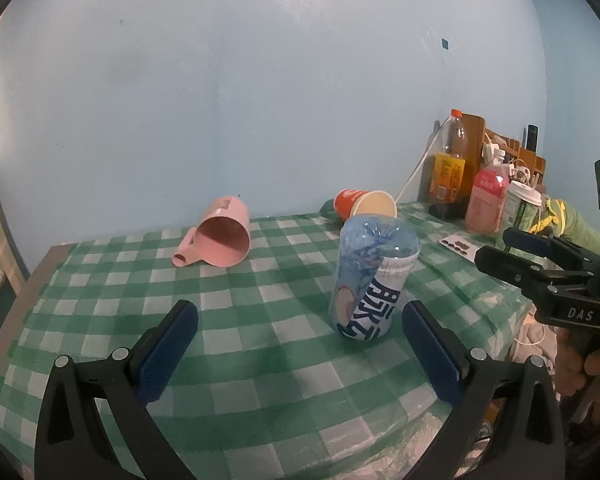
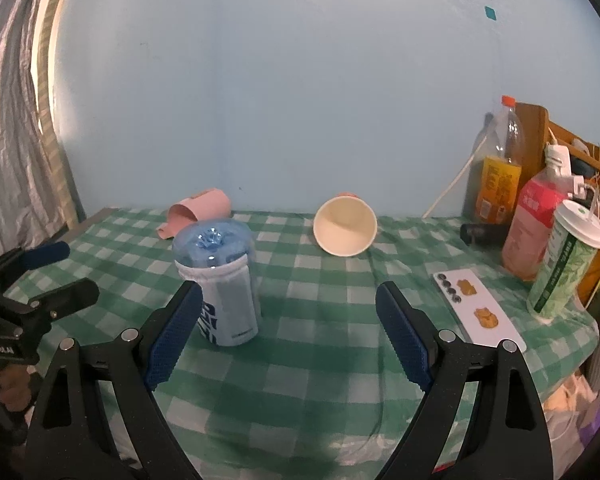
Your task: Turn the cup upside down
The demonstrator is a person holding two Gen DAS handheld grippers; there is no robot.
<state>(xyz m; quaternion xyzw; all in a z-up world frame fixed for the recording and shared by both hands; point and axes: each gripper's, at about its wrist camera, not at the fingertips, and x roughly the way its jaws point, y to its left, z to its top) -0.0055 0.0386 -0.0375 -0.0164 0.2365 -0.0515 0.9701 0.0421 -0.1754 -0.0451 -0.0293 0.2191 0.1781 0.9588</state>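
**Cup handling notes: three candidates on the cloth, both grippers free**

Left gripper: jaws spread wide, nothing between the pads, held low over the near part of the checked cloth. Right gripper: also spread and empty, aimed toward the middle of the table.

Which cup is meant is not settled by the task line. The blue cup stands near both grippers with its closed, dimpled end up, so it appears already inverted. Two lie on their sides further back, well apart from each other: the pink mug, mouth toward the left camera, handle on its left touching the cloth; and the paper cup, mouth toward the right camera.

Judgement on handling:
- Paper cup: very light, thin wall, crushes under a hard squeeze. Take it across the body near the mouth with a gentle close; on its side it will likely roll if nudged.
- Pink mug: looks like rigid plastic, smooth, possibly slippery. Grip across the body, not the handle; the handle should stop it rolling.
- Blue cup: thin clear plastic with a label sleeve, light, flexes. Grip mid-sleeve.

Right edge is crowded with bottles, so keep the turning motion over the open centre.
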